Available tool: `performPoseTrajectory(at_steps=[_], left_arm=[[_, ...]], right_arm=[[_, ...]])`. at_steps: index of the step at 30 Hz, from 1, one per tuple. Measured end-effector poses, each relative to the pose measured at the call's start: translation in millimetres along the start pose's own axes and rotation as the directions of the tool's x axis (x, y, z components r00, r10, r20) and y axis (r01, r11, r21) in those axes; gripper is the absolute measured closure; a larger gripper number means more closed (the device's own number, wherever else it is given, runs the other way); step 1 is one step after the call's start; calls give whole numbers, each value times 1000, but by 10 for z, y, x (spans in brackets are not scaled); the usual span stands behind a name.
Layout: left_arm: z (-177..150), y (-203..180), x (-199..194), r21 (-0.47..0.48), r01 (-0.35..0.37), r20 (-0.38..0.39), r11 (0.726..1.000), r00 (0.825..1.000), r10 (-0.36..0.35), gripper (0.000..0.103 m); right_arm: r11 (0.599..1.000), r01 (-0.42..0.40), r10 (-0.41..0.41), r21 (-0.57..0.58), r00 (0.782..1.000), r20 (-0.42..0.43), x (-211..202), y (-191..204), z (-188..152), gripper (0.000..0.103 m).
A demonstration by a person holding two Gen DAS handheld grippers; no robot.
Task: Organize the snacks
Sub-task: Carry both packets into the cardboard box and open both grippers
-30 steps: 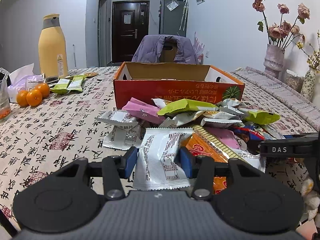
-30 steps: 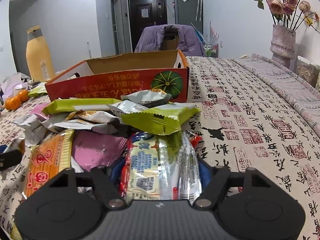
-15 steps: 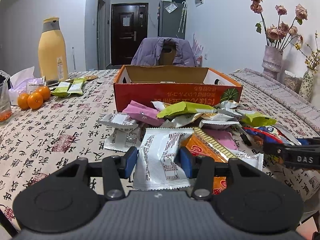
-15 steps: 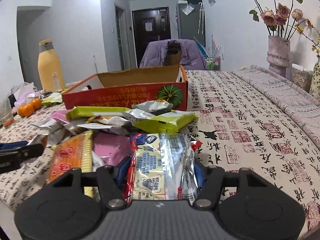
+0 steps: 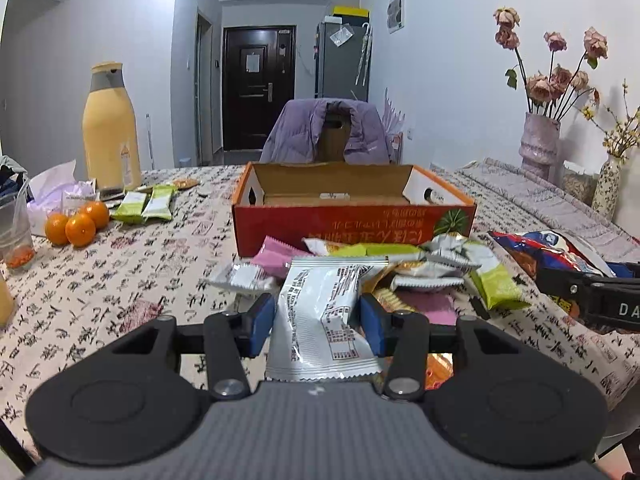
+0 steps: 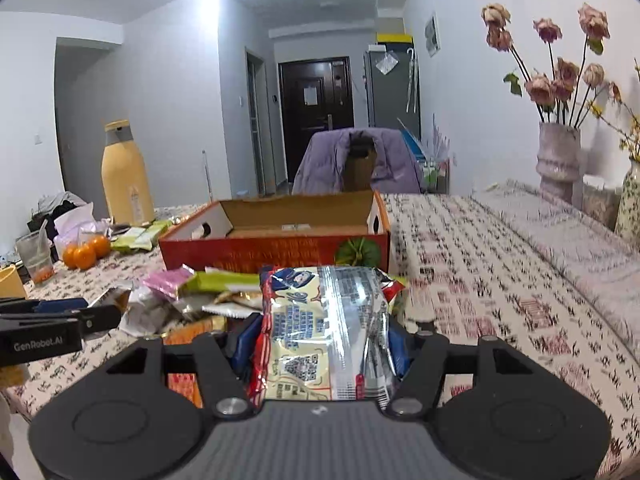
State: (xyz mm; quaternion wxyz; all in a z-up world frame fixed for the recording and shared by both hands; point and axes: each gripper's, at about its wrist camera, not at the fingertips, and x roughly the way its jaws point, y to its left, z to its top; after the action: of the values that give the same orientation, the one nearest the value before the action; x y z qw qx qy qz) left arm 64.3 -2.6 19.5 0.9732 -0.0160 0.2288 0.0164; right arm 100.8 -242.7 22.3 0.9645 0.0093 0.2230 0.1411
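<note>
My left gripper (image 5: pixel 318 320) is shut on a silver snack packet (image 5: pixel 320 320) and holds it above the snack pile (image 5: pixel 400 268). My right gripper (image 6: pixel 322 340) is shut on a red, blue and cream snack bag (image 6: pixel 324 328), lifted over the near side of the pile (image 6: pixel 200 296). An open orange cardboard box (image 5: pixel 352 220) stands just behind the pile, its inside nearly bare; it also shows in the right wrist view (image 6: pixel 280 240). The right gripper with its bag shows at the right edge of the left wrist view (image 5: pixel 560 264).
A yellow bottle (image 5: pixel 110 128), three oranges (image 5: pixel 76 222), two green packets (image 5: pixel 144 206), a plastic cup (image 5: pixel 14 232) and tissues sit at the left. Vases with dried flowers (image 5: pixel 538 148) stand at the right. A chair with a purple jacket (image 5: pixel 328 132) is behind the table.
Both grippers have risen with their packets off the pile, so the box interior has come into view.
</note>
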Motion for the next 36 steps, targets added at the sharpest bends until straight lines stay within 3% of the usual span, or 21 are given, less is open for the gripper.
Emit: performPoseTrajectory(at_steps=[12, 19, 28, 36], left_arm=[[463, -41, 208, 14, -13, 41, 1000, 999, 12, 55], [880, 1, 531, 8, -42, 53, 999, 998, 42, 55], [1393, 34, 1216, -2, -76, 5, 997, 997, 76, 55], [1705, 16, 1923, 28, -154, -56, 988, 986, 155, 55]], right_arm=[[1000, -21, 21, -7, 999, 24, 340, 72, 376, 42], [1000, -26, 26, -4, 999, 19, 769, 57, 737, 42], [999, -34, 34, 7, 999, -23, 1493, 53, 1252, 42], [1000, -6, 4, -14, 994, -106, 2261, 125, 1442, 42]])
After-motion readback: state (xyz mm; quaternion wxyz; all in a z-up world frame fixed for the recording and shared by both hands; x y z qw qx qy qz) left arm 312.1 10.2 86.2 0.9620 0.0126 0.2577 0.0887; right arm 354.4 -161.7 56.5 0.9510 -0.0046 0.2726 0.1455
